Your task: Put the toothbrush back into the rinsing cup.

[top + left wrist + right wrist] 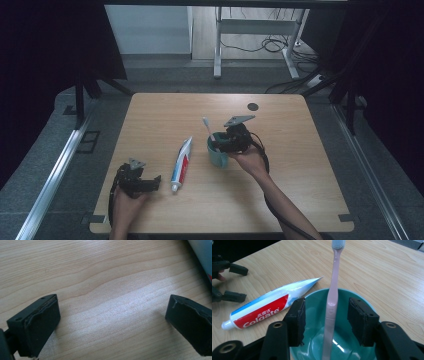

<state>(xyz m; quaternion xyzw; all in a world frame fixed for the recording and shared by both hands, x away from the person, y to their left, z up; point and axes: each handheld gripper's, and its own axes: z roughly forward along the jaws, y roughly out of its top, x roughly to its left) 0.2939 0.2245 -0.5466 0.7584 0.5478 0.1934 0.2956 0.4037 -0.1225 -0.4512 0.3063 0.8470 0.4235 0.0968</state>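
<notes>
Dim room, wooden table (300,165), both hand-held grippers (150,184) (327,315) spread apart, gripping nothing

Your left claw (156,181) was black, topped by a small grey three-cornered plate, with a black cable looping along your forearm. Its pads (42,322) were blocky, matte and scuffed along the edges. Your right claw (327,320) matched it, with round brass-ringed holes in its arms and ridged pads (298,317). Both forearms were bare, no sleeves.
</notes>
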